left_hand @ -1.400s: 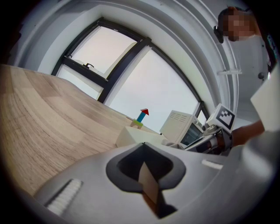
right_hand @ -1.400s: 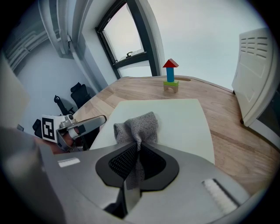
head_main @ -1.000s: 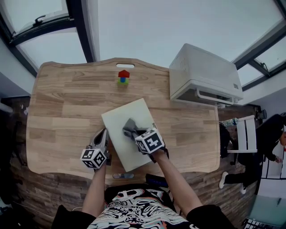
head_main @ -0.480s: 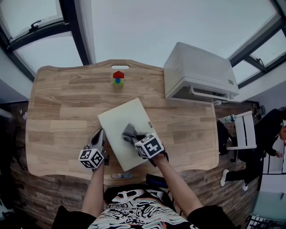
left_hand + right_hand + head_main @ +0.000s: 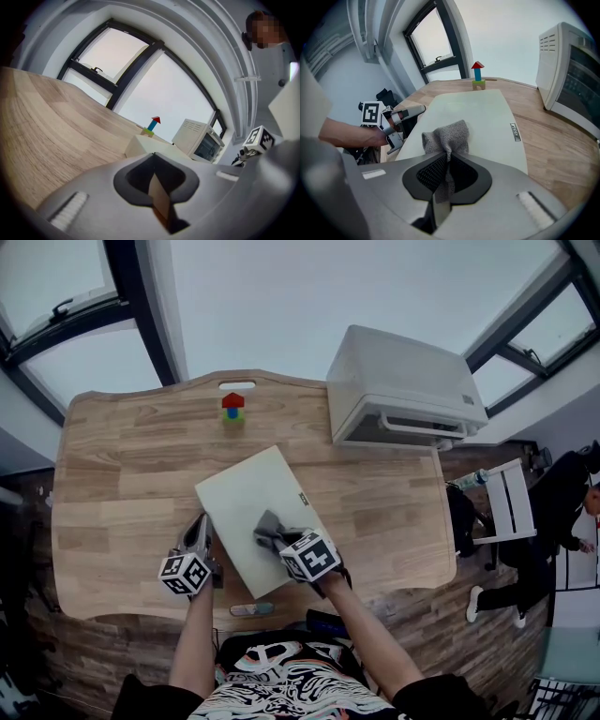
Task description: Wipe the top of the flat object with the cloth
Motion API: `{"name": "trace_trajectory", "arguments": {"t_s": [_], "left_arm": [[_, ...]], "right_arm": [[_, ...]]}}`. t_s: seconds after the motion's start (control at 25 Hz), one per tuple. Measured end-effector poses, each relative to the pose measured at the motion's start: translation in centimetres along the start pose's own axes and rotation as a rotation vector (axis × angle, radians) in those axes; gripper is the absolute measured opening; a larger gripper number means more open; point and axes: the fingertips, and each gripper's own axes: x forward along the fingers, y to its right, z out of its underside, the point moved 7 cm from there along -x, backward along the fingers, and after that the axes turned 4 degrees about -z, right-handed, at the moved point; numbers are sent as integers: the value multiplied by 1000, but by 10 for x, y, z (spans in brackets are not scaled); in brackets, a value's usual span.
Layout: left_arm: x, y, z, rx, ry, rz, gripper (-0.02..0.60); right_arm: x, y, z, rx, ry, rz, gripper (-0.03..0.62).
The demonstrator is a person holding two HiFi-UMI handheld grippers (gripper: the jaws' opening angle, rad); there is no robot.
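Note:
A pale flat board (image 5: pixel 242 491) lies slantwise on the wooden table (image 5: pixel 112 474). A crumpled grey cloth (image 5: pixel 269 526) rests on the near half of the board, and my right gripper (image 5: pixel 278 542) is shut on it. In the right gripper view the cloth (image 5: pixel 446 136) bunches out of the closed jaws onto the board (image 5: pixel 480 115). My left gripper (image 5: pixel 199 529) lies at the board's left edge, shut with nothing between its jaws. In the left gripper view the board's corner (image 5: pixel 143 145) sits just ahead of the closed jaws.
A small toy tower of coloured blocks (image 5: pixel 232 407) stands at the table's far edge. A white microwave (image 5: pixel 403 385) occupies the far right corner. A person stands by a white chair (image 5: pixel 511 512) on the floor at the right.
My right gripper has dragged the cloth along the board toward its near end. The left gripper has stayed at the board's left edge.

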Motion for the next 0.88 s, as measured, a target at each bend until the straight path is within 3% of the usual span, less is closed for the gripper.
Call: {"name": "trace_trajectory", "arguments": {"t_s": [0.72,0.88], "left_arm": [[4,-2,-2,-18,-7,12,58],[-1,9,-6,32,-60,52,58]], "right_arm": [[-26,-19,54,18,27,46,20],[-25,-23,56,-30,28,83,20]]}}
